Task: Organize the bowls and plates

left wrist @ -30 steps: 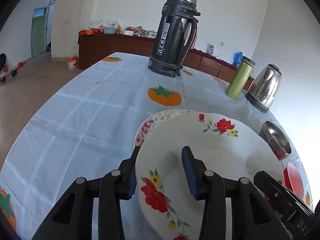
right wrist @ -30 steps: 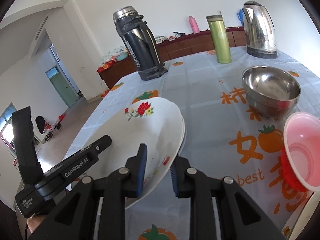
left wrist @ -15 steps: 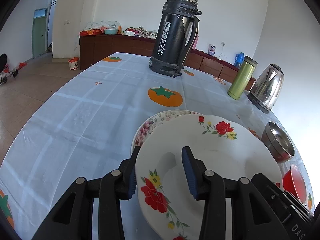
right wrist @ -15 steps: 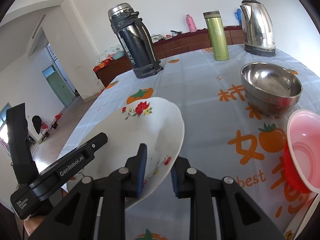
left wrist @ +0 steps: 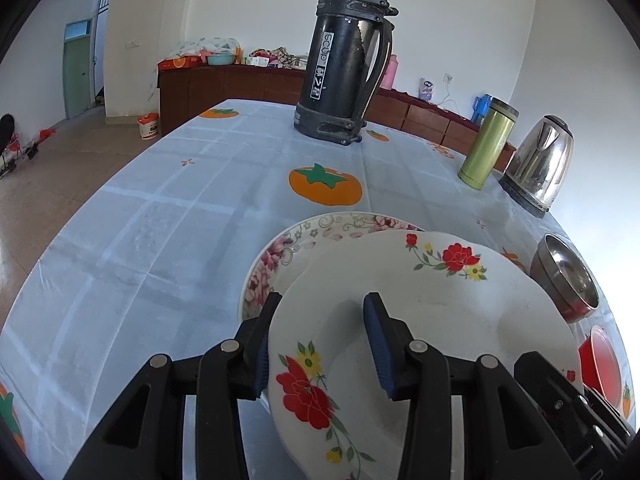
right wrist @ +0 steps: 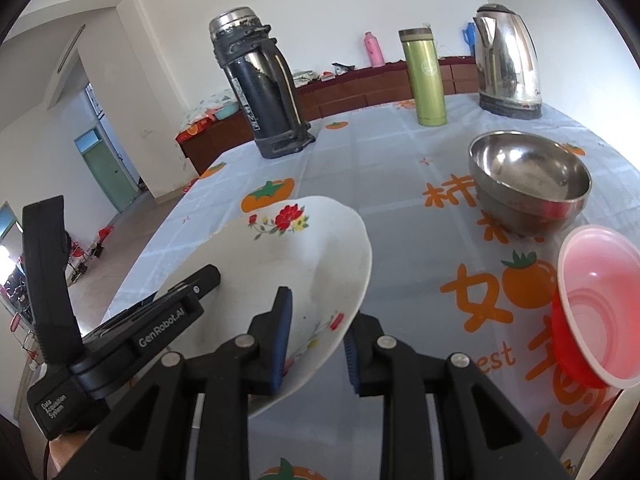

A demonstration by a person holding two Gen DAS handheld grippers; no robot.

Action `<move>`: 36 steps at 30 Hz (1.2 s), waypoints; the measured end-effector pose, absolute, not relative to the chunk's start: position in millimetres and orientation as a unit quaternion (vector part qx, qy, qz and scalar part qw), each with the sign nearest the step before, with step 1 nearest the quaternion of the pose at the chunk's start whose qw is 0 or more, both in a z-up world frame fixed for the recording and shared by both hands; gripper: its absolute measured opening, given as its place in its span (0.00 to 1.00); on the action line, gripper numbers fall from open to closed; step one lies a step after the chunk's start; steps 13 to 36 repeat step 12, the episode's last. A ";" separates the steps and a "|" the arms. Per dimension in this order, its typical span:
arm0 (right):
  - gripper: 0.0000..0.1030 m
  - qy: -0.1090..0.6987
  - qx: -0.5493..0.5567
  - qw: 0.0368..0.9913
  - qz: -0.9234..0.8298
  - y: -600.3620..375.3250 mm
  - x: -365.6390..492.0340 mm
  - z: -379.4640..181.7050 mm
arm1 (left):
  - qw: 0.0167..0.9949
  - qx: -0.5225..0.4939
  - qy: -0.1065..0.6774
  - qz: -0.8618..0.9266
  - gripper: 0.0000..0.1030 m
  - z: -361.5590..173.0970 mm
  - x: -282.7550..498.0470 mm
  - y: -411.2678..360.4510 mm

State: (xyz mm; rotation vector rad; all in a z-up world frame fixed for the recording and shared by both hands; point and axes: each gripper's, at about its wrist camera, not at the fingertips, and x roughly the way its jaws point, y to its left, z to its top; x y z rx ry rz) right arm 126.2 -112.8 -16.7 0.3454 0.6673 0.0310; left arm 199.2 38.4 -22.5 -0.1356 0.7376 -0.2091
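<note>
Table (left wrist: 168, 216) under a pale blue cloth printed with orange persimmons. Tall black thermos (left wrist: 346, 56) upright at the far end; steel kettle (left wrist: 538, 160) and green flask (left wrist: 486, 144) upright side by side at the far right.

White plate with red flowers (left wrist: 420, 320) tilted above the table, carried by both claws at once. Left gripper (left wrist: 318, 340) pinches its near-left rim, one finger over, one under. Right gripper (right wrist: 316, 334) clamps the opposite rim the same way, blue pads against the plate.

Pink-floral plate (left wrist: 280, 252) flat on the cloth, partly under the held plate; whether the two touch, cannot tell.

Steel bowl (right wrist: 528, 184) sits on the cloth to the right. Red plastic bowl (right wrist: 592, 308), tipped on its side, just beside it, nearer the table edge.
</note>
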 end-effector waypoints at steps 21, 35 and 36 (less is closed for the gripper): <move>0.27 0.333 0.155 0.930 -0.001 -113.5 129.8 -13.8 | 0.919 -0.067 0.377 -0.098 0.43 -23.7 205.9 30.5; 0.27 0.333 0.155 0.930 -0.001 -113.5 129.8 -13.8 | 0.919 -0.067 0.377 -0.098 0.43 -23.7 205.9 30.5; 0.27 0.333 0.155 0.930 -0.001 -113.5 129.8 -13.8 | 0.919 -0.067 0.377 -0.098 0.43 -23.7 205.9 30.5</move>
